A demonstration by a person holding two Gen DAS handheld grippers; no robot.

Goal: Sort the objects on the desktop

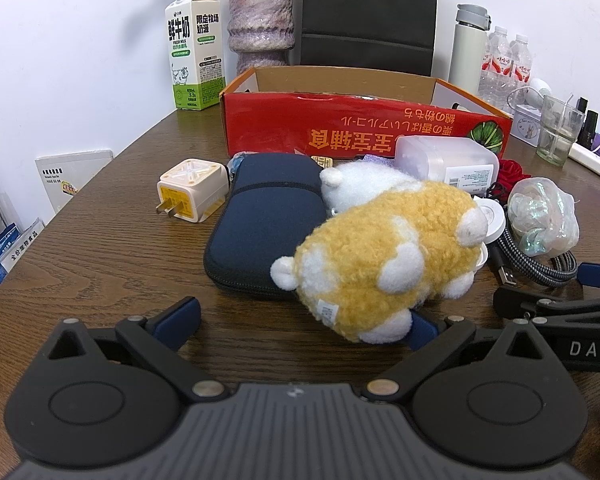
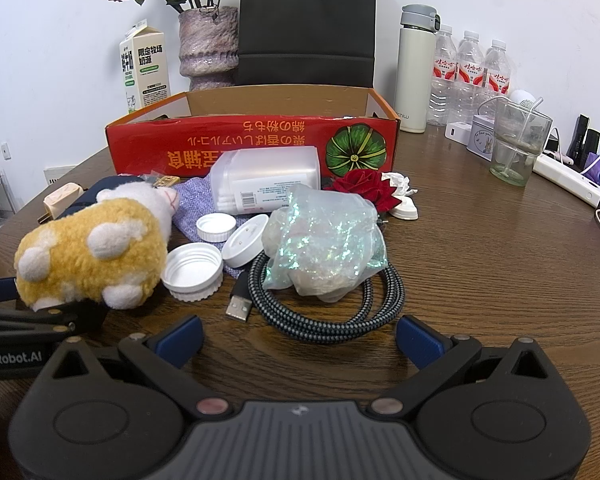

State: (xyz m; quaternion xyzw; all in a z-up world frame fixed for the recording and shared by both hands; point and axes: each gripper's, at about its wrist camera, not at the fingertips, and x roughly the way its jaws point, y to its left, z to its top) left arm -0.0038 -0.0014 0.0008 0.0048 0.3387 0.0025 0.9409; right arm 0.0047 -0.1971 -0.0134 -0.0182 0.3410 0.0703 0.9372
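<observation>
Yellow plush toy [image 1: 384, 256] sits at the spread left claw [image 1: 300, 320], nothing pinched yet.
Right claw [image 2: 300, 334] gapes empty near the braided cable [image 2: 332, 300]; next likely squeeze, lift, carry to the red box [image 1: 364, 128].

A dark wood-grain table [image 2: 480, 264] carries everything. At the back stand a red box [image 2: 252, 140], a milk carton [image 1: 194, 64], a vase [image 1: 260, 20], a flask [image 2: 416, 68] and water bottles [image 2: 468, 76]. In front of the box lie a plug [image 1: 190, 190], a navy pouch [image 1: 264, 224], a plush toy [image 1: 384, 256], white caps [image 2: 192, 266], a coiled cable [image 2: 332, 304], a glittery bag [image 2: 324, 248] and a red rose [image 2: 362, 186].
</observation>
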